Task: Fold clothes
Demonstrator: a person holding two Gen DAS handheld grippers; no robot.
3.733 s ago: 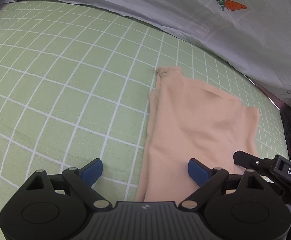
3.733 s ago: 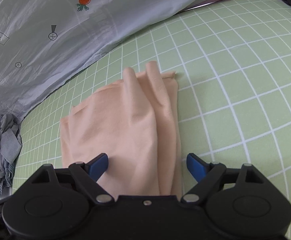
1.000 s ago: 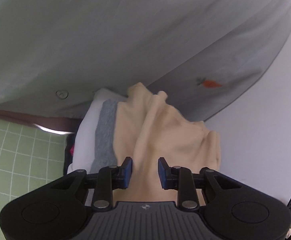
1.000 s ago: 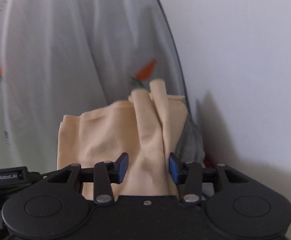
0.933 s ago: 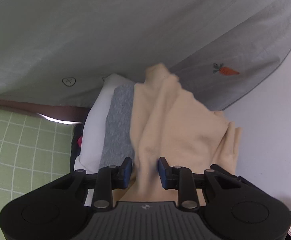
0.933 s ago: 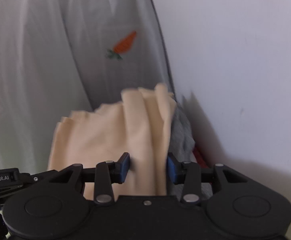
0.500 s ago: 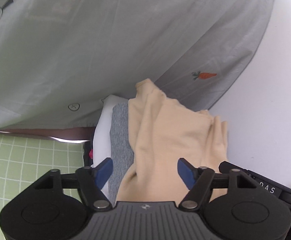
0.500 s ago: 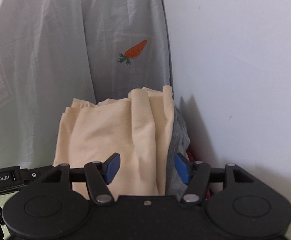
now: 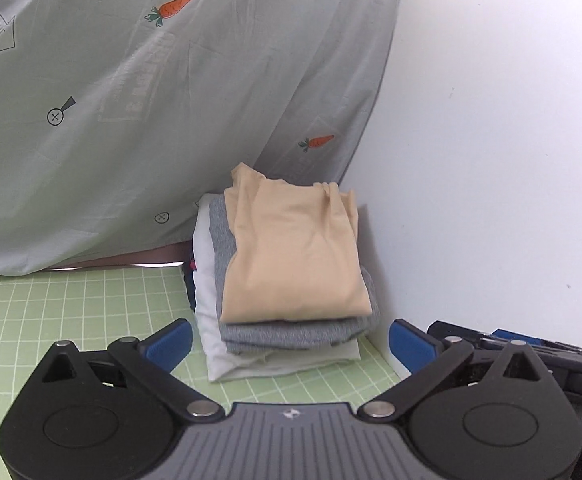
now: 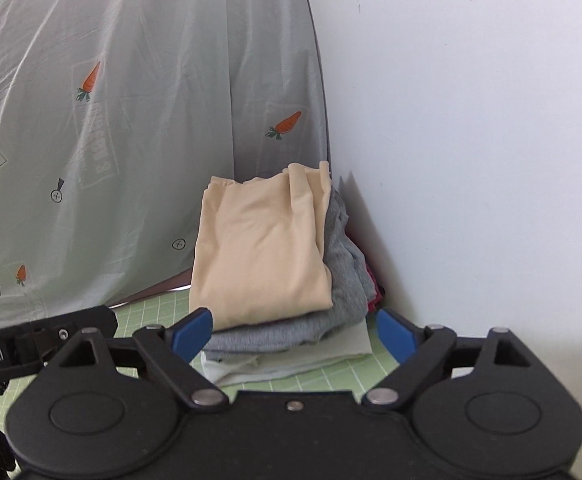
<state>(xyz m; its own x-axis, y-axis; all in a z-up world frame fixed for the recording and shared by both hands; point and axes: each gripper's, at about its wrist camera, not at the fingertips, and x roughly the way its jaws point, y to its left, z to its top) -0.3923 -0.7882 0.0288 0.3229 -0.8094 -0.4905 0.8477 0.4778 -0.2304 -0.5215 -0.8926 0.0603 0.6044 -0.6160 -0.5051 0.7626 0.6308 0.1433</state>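
Left wrist view: grey curtain (image 9: 139, 112) and white wall (image 9: 491, 140) meet behind a clothes stack (image 9: 287, 320) on the green checked sheet (image 9: 51, 312). Topmost lies the folded peach garment (image 9: 295, 256). Left gripper (image 9: 291, 342) and right gripper (image 10: 295, 330) are spreading, nothing between their jaws.

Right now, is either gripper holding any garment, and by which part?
Nothing is held. Both grippers' jaws are opening with nothing between them; the folded peach cotton garment lies free atop the stack.
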